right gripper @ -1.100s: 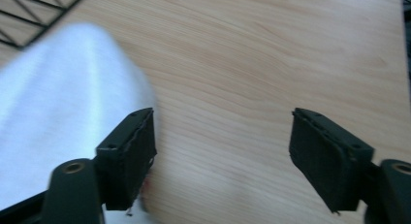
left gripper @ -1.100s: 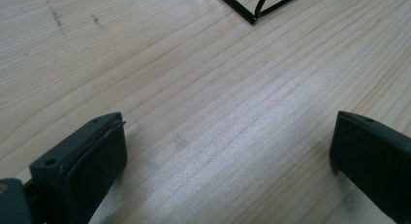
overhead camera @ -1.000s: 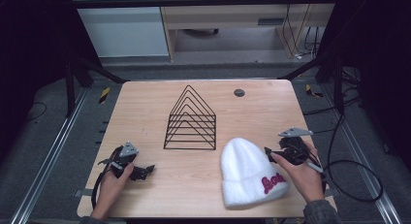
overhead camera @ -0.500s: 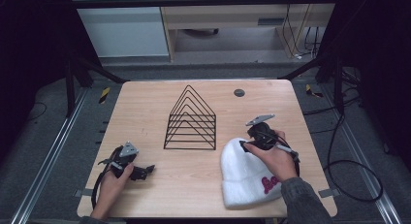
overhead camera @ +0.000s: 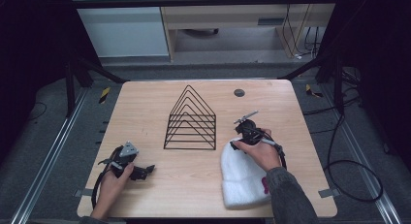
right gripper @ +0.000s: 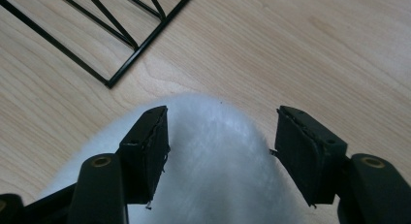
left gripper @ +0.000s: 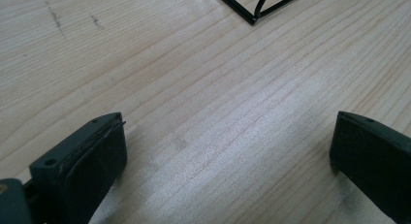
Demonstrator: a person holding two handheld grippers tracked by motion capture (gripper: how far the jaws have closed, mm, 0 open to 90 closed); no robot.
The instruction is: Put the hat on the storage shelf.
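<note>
the right gripper (right gripper: pixel 220 151) has just been opening, jaws apart over the hat's (right gripper: pixel 213 185) tip. hat runs back toward the person. left gripper (left gripper: pixel 228 151) wide open, far.

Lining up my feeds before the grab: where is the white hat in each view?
High view: hat at lower right of the table, under the right gripper.
Left gripper view: bare wood and a rack corner here, not the hat.
Right gripper view: hat at bottom centre, between the open jaws.
Shared landmark: the black wire rack.
</note>
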